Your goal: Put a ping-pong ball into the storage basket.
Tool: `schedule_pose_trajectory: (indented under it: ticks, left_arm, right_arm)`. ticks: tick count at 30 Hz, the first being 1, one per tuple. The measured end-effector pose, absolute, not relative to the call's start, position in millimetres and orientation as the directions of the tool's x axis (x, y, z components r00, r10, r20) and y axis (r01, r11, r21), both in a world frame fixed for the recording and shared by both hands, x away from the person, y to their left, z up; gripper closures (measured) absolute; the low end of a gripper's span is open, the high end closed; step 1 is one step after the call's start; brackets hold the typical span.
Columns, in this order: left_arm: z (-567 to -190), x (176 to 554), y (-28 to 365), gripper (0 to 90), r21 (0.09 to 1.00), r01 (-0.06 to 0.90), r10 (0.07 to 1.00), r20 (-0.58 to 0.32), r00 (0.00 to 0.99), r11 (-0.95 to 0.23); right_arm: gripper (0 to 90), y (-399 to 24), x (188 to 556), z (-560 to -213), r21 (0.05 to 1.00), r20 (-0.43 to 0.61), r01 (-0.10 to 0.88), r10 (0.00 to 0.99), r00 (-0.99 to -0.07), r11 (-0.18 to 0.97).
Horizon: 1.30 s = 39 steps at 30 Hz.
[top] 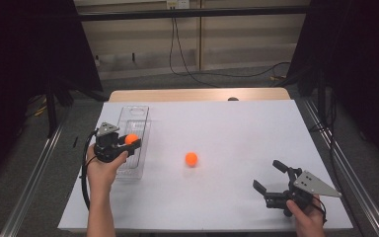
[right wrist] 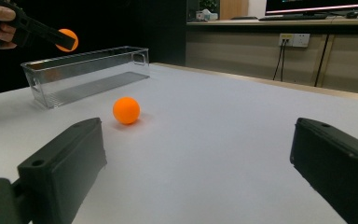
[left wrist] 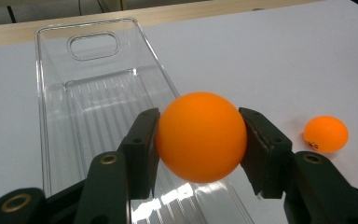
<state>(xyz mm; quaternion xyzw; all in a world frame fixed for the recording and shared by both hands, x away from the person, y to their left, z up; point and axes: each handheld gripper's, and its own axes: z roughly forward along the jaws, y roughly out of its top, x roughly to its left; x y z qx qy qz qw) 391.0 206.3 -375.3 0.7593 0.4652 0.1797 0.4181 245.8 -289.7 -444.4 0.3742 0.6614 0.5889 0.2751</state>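
Ball (left wrist: 200, 136), judged light, smooth and easily dented, sits clamped across its widest girth in left claw (left wrist: 198, 140) above clear tray (left wrist: 56, 107); right claw (right wrist: 196, 172) gapes empty over surface (top: 227, 128).

Left hand-held gripper (left wrist: 199, 140) clamped; right (right wrist: 196, 172) agape.

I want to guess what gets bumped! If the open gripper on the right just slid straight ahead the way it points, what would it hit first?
Probably the loose orange ball on the white table. It sits ahead of the right gripper, a little towards one jaw, so the gripper might just slip past. Beyond it stands the clear tray.
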Motion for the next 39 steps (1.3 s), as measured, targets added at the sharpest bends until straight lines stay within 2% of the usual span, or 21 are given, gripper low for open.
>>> schedule_pose_trajectory:
  ticks: [39]
  left_arm:
    - [-386.4, 395.0, 215.3, 50.8, 0.792, 0.572, 0.887, -0.089, 0.453, -0.212]
  right_arm:
    - [2.7, -289.5, 245.7, -444.4, 0.985, 0.075, 0.171, 0.819, -0.568, 0.029]
